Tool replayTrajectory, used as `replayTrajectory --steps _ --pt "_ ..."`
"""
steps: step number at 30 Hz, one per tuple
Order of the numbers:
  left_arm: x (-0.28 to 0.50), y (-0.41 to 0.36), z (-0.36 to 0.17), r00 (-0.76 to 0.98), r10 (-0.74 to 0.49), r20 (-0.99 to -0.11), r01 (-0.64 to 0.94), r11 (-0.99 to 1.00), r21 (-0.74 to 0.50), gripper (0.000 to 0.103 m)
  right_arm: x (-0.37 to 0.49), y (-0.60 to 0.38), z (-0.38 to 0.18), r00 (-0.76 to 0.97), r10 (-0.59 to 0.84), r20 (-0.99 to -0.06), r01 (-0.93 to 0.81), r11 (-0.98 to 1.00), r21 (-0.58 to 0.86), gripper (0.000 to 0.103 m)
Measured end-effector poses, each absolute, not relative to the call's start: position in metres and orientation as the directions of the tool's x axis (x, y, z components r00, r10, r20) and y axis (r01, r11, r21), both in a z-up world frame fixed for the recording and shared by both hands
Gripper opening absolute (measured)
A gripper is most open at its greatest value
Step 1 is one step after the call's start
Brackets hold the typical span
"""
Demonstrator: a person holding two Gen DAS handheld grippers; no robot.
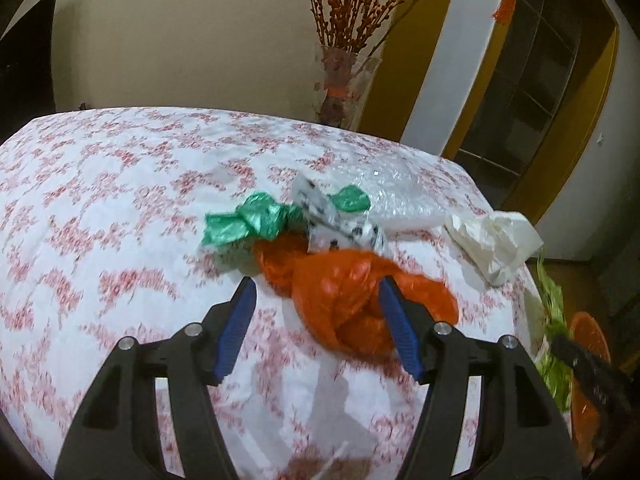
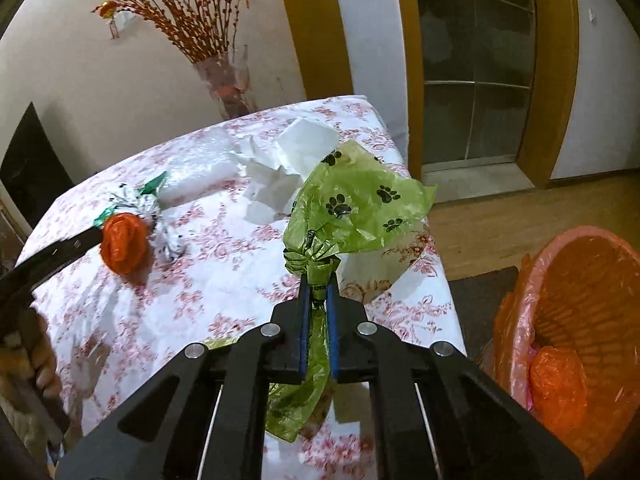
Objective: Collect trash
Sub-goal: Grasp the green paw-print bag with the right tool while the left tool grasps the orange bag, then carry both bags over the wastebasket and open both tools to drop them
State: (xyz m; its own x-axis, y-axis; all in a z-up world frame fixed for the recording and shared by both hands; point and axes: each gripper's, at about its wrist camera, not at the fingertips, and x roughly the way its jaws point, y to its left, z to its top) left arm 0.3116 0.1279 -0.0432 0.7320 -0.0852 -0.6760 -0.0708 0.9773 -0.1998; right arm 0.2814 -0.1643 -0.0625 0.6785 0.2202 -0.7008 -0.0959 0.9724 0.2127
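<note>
Orange bag [image 1: 348, 304], crumpled and knotted, lay on the bench [image 1: 120, 208] between the fingers of the left tongs [image 1: 316, 286]. Those tongs stood wide; the blue pads [image 1: 236, 328] flanked the bag, the right pad at its edge, though blur made it impossible to tell whether it touched. No earlier picture to compare.

Just beyond the orange bag, further from the left tongs, lay a green wrapper [image 1: 248, 222] and a white black-spotted wrapper [image 1: 340, 226], all three bunched together. Further still and to the right sat clear plastic film [image 1: 400, 196], then a crumpled white tissue [image 1: 492, 244] near the bench's right edge.

Right tongs [image 2: 318, 276] were nearly closed, pinching the gathered neck of a lime-green bag with black paw prints [image 2: 360, 200]. The bag's upper part fanned out above the fingertips; its lower part trailed down between the fingers toward the camera. The bag was held over the bench's right side.

To the right of the right tongs and lower, on the floor, stood an orange basket [image 2: 592, 280] with a thin pink liner; another orange bag [image 2: 556, 384] lay inside it.

In the right wrist view, the left tongs appeared at the far left, reaching the orange bag, with a hand [image 2: 40, 360] on the handle. A vase of red-berried twigs [image 2: 224, 80] stood behind the bench against the wall.
</note>
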Motion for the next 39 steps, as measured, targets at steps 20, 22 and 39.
replayTrajectory --steps 20,22,39 --pt "0.297 0.108 -0.052 0.713 -0.134 -0.688 0.040 0.988 -0.151 0.024 0.248 -0.162 -0.046 0.698 0.256 -0.668 -0.130 0.964 0.233 0.007" --pt "0.286 0.112 -0.049 0.720 -0.140 -0.680 0.043 0.987 -0.158 0.023 0.244 -0.164 -0.041 0.706 0.257 -0.660 -0.131 0.963 0.235 0.007" --pt "0.213 0.063 0.009 0.771 -0.292 -0.566 0.220 0.956 -0.194 0.023 0.190 -0.194 0.002 0.812 0.182 -0.555 -0.097 0.979 0.179 0.007"
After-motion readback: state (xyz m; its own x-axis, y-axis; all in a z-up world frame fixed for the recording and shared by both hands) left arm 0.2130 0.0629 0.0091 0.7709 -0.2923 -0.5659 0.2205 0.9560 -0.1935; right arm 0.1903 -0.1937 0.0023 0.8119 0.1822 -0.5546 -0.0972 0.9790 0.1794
